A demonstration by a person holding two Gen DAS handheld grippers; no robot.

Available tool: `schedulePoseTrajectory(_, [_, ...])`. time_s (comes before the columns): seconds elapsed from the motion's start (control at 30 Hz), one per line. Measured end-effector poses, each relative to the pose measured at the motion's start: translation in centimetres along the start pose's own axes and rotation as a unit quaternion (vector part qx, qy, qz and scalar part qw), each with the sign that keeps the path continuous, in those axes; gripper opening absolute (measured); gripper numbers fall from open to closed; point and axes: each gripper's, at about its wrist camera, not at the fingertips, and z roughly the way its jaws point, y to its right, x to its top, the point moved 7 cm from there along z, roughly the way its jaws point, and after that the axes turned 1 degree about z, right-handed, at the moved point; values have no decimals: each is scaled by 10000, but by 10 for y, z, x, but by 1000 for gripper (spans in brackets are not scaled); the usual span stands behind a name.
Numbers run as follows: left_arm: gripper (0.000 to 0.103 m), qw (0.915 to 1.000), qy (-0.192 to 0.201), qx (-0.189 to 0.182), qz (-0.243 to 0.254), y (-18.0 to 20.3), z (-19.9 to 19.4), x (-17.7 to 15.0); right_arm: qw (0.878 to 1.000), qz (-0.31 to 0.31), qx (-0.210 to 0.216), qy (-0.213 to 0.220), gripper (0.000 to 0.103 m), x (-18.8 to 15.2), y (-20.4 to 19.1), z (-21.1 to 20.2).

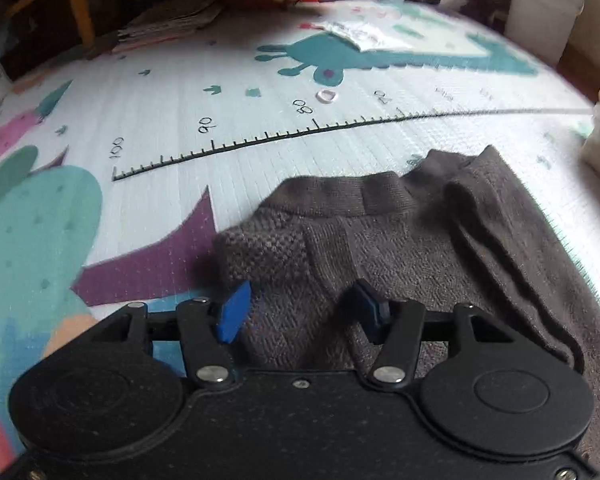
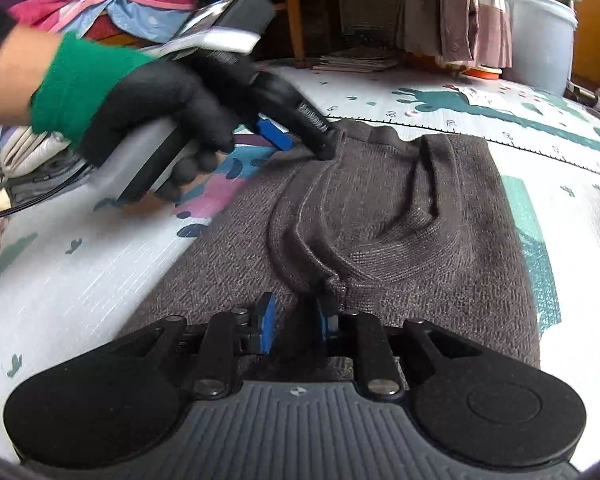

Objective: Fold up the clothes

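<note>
A grey-brown knit sweater [image 1: 420,248] lies folded on a printed play mat [image 1: 180,120], ribbed hem towards the far side. My left gripper [image 1: 300,310] hovers over its near left corner, blue pads wide apart, cloth under them but not pinched. In the right wrist view the sweater [image 2: 400,240] fills the middle, with a sleeve ridge running down to my right gripper [image 2: 295,320]. Its pads stand a narrow gap apart, the ridge's end at the right pad. A gloved hand [image 2: 148,96] holds the left gripper [image 2: 300,142] at the sweater's far left corner.
A pink and blue clothes pile [image 2: 120,4] and folded whites [image 2: 32,152] lie at the left. A white bucket [image 2: 540,40] stands at the back right, a wooden chair leg [image 1: 80,8] and stacked papers [image 1: 172,20] at the back left. A small white ring [image 1: 327,97] lies on the mat.
</note>
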Motion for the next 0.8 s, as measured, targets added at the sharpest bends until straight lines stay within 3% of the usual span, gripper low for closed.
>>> schedulePoseTrajectory(0.07, [55, 9962, 234, -79, 840, 16, -27, 5, 9992, 332, 222, 59, 21, 6, 7, -7])
schedulePoseTrajectory(0.17, [55, 9786, 370, -379, 1989, 43, -80, -7, 9972, 691, 279, 103, 24, 18, 43, -20])
schedulePoseTrajectory(0.27, [54, 9587, 417, -867, 2675, 72, -131, -44, 9993, -115, 286, -219, 26, 38, 76, -48])
schedulePoseTrajectory(0.3, [42, 9536, 390, -1059, 2792, 81, -146, -60, 9978, -433, 312, -384, 26, 40, 81, -60])
schedulePoseTrajectory(0.33, [34, 9526, 364, -1116, 2805, 89, -157, -77, 9951, -744, 341, -557, 26, 41, 87, -72])
schedulePoseTrajectory(0.4, [34, 9530, 308, -1309, 2713, 106, -177, -114, 9857, -1358, 441, -890, 27, 37, 89, -98])
schedulePoseTrajectory(0.43, [34, 9511, 286, -1583, 2638, 117, -188, -133, 9792, -1660, 520, -1048, 28, 31, 85, -112])
schedulePoseTrajectory(0.5, [34, 9512, 196, -1833, 2473, 132, -205, -169, 9642, -2129, 893, -1306, 28, 11, 62, -140])
schedulePoseTrajectory(0.6, [34, 9576, -10, -1926, 2143, 147, -229, -224, 9372, -2705, 1576, -1534, 35, -46, 9, -187])
schedulePoseTrajectory(0.67, [34, 9604, -66, -2006, 1935, 148, -240, -247, 9268, -2901, 1845, -1514, 36, -89, -23, -203])
schedulePoseTrajectory(0.7, [34, 9590, -157, -2046, 1954, 151, -238, -263, 9254, -2900, 1906, -1523, 36, -110, -37, -205])
schedulePoseTrajectory(0.77, [39, 9558, -300, -2115, 2021, 158, -235, -294, 9212, -2779, 1848, -2001, 37, -161, -54, -198])
schedulePoseTrajectory(0.8, [41, 9507, 48, -2009, 2363, 164, -241, -306, 9147, -2926, 1815, -2115, 42, -183, -63, -201])
